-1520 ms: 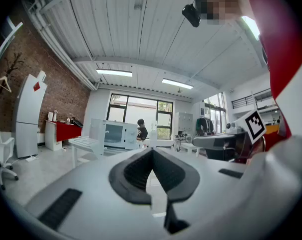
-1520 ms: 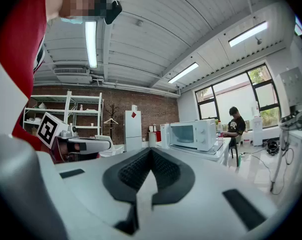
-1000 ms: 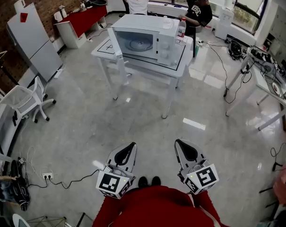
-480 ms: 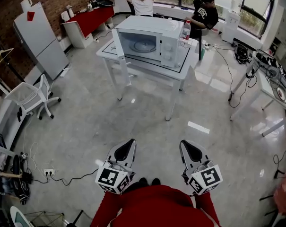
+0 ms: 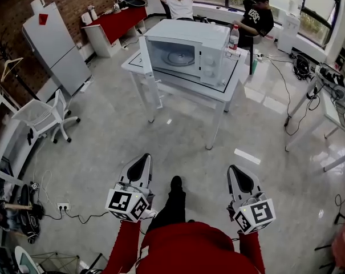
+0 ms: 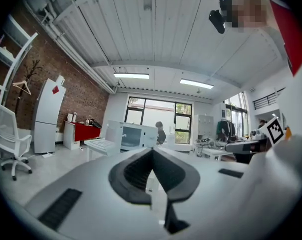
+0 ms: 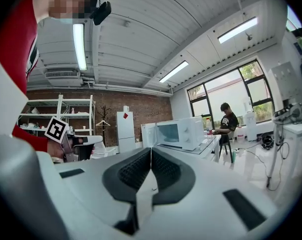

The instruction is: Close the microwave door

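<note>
Microwave: we see the white box-shaped microwave oven (image 5: 189,50) standing on the white square-topped table (image 5: 232,85), which is well ahead of us across the glossy grey floor (image 5: 126,136)
Door: its white glass-paned door (image 5: 145,55) stands swung open over the table's left edge, and the round glass turntable (image 5: 181,56) shows inside the cavity
Left gripper: our white left gripper (image 5: 140,163) with black ribbed pads has its jaws pressed together with nothing between them; it is held level, aimed toward the table and well apart from it
Right gripper: our white right gripper (image 5: 241,174) is the same, jaws together and empty, well short of the table
Bottle: a clear upright plastic bottle (image 5: 234,37) stands on the table just beside the oven's right side
Behind the table: two seated people (image 5: 181,4)
Left of the table: a tall pale grey fridge (image 5: 58,47) against the brick wall (image 5: 12,4), and a white mesh office chair (image 5: 44,116) nearer us
</note>
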Demonstrator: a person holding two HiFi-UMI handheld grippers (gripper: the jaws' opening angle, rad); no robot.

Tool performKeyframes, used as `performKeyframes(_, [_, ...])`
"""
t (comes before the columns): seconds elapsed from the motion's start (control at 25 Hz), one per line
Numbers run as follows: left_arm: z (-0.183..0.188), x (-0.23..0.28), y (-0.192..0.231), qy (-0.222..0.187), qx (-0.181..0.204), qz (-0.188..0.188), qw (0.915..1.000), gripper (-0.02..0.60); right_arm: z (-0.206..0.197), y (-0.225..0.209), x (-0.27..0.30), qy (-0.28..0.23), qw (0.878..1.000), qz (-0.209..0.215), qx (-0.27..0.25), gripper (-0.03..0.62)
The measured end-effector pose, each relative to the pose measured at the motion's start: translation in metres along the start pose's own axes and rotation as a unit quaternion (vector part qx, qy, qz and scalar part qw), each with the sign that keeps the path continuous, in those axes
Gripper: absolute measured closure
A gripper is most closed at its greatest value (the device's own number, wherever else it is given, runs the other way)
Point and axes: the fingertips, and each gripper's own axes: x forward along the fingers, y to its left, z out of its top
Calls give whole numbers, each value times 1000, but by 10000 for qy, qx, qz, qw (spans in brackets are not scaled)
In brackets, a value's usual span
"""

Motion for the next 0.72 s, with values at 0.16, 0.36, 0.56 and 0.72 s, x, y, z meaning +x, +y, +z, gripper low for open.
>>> performKeyframes(0.16, [5, 35, 35, -93, 3, 143, 9999, 572, 1, -14, 36, 28, 10000, 6, -8, 580])
performKeyframes(0.36, [16, 97, 93, -253, -346, 154, 9990, 572, 8, -43, 102, 124, 9997, -113, -161, 580])
performKeyframes(0.56, [36, 163, 150, -219, 5, 61, 9997, 572, 31, -71, 184, 179, 9994, -207, -197, 580])
performKeyframes(0.72, [41, 208, 182, -92, 281, -16, 9996, 572, 44, -94, 237, 178, 9989, -391, -170, 580])
